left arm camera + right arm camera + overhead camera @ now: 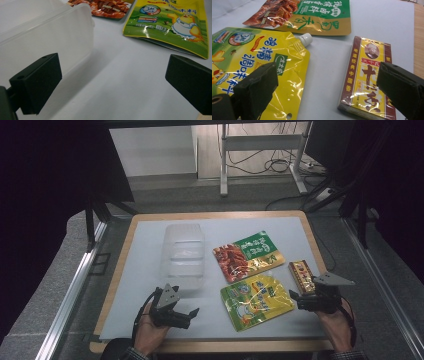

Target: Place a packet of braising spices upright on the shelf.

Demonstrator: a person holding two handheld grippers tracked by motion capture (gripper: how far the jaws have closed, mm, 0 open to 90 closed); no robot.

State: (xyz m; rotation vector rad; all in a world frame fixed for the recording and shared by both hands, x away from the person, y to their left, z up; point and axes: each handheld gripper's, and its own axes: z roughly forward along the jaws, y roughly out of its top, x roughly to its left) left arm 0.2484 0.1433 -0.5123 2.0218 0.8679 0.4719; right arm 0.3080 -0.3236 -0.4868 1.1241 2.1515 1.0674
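left tongs (pixel 192 311) wide, beside clear tub (pixel 183 255) | right tongs (pixel 294 296) wide, over spice box (pixel 302 276), yellow pouch (pixel 256 300) adjacent

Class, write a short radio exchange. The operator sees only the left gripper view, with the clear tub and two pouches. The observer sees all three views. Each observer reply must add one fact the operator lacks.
Operator: Is anything lying beyond the yellow pouch?
Observer: Yes, a red and gold box lies flat just to its right.
Operator: Where are the right tongs?
Observer: They are open and straddle the gap between that box and the yellow pouch.
Operator: Does the yellow pouch have a cap?
Observer: Yes, a white screw cap at the corner nearest the green and red pouch.
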